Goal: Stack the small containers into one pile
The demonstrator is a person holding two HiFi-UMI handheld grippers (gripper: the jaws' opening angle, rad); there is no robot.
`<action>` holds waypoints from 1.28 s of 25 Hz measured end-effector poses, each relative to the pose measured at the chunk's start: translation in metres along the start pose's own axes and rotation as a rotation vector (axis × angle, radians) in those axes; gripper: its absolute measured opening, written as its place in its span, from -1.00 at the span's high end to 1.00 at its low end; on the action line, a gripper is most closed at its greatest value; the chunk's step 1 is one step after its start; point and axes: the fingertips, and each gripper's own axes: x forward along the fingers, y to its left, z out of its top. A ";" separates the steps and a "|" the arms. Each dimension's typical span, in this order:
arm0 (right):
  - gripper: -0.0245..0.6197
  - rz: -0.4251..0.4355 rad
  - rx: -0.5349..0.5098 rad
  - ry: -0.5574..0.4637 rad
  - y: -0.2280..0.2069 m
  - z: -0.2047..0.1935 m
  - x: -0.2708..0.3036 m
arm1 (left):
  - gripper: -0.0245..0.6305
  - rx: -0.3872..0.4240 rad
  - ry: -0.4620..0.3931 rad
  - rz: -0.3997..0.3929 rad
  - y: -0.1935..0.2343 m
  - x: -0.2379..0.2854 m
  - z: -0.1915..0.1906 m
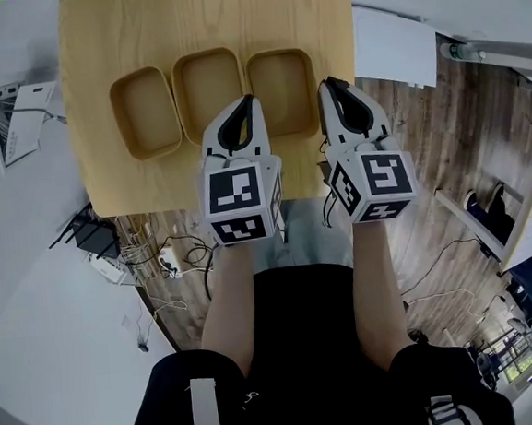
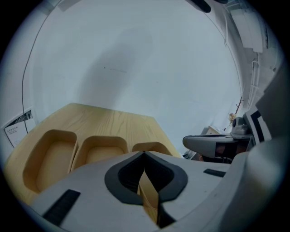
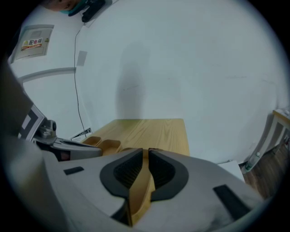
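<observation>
Three small tan rounded containers (image 1: 208,82) sit unstacked along the pale wooden table's (image 1: 138,24) near edge, within easy reach, left gripper (image 1: 246,100) and right gripper (image 1: 329,85) hovering, jaws pressed together, seemingly empty.

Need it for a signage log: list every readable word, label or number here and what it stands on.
"配电箱": wall sign, right gripper view.
Printed sheet beside the wooden table: too small to read.
</observation>
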 end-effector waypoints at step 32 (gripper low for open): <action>0.76 -0.028 0.035 0.269 -0.007 -0.075 0.024 | 0.82 -0.039 0.077 0.031 0.007 0.004 -0.039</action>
